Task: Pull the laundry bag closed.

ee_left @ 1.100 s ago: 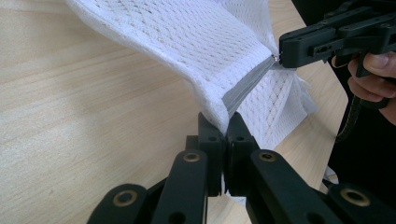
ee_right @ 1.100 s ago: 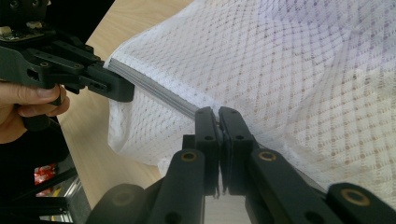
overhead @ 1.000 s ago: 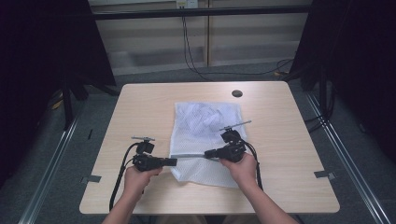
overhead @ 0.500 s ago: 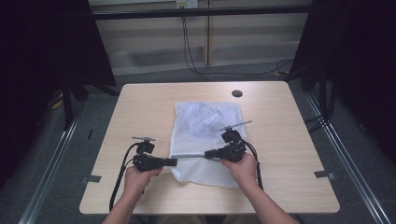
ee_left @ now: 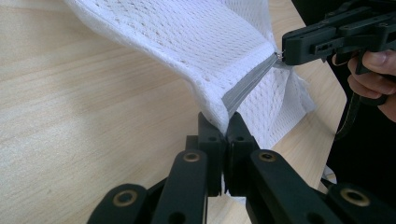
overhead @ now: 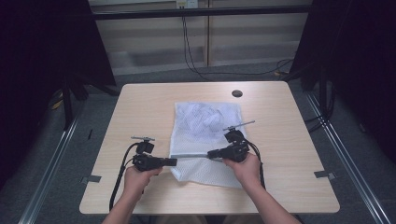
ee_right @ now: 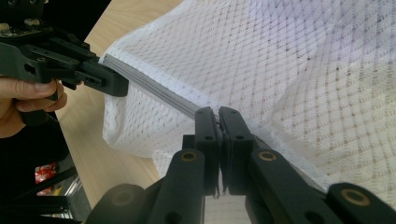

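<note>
Both grippers are seen closed on the grey zipper of a white mesh bag, which lies in the middle of a light wooden table. The left gripper is held by the left hand at the left end of the zipper; in the left gripper view its two black jaws are pressed together on the edge of the bag, where the zipper ends. The right gripper is held by the right hand further right along the same zipper, and in the right gripper view its jaws are shut tight on the zipper line. In the left gripper view a small metal part of the zipper is seen at the tip of the right gripper, but whether it is the pull tab cannot be told.

The zipper is stretched straight between the two grippers, near the near end of the bag, and the mesh is lifted a little off the table there. The far part of the bag lies flat, and something crumpled and white is seen through the mesh. A small dark round spot is seen on the table beyond the far right corner of the bag, apart from it. A black cable hangs from the left gripper over the near edge of the table.
</note>
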{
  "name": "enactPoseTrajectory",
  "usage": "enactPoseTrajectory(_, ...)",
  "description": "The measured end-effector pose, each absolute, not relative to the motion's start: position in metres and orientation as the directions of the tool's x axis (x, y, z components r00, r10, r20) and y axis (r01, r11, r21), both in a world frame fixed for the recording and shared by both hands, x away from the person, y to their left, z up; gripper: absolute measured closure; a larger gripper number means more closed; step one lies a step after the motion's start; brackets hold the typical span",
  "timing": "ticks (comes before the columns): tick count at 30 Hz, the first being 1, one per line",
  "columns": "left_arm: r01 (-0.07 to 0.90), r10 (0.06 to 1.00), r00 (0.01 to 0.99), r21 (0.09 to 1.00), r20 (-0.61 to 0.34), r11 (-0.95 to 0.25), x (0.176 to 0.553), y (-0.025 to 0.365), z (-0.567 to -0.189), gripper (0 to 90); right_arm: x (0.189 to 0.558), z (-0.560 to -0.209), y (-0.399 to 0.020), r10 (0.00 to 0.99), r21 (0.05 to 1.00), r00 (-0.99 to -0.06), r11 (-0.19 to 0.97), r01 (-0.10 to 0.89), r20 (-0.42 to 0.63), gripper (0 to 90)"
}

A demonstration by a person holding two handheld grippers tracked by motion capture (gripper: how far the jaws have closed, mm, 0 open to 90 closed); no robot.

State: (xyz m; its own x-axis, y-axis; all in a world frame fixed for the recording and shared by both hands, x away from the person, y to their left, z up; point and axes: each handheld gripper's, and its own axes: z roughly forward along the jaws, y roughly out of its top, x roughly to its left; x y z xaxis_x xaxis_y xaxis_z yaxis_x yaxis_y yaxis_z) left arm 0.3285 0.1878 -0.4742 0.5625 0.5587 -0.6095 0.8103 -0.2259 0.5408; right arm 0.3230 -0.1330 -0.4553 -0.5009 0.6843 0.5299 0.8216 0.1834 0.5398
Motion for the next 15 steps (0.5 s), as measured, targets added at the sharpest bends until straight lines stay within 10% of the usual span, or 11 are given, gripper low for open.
enactPoseTrajectory(15, 0.812, 0.554, 0.562, 0.538, -0.615, -0.226, 0.3289, 0.188, -0.4744, 88.1, 0.3225, -0.4557, -0.1375, 0.687, 0.54, -0.505, 0.191, 0.82, 0.523, 87.0)
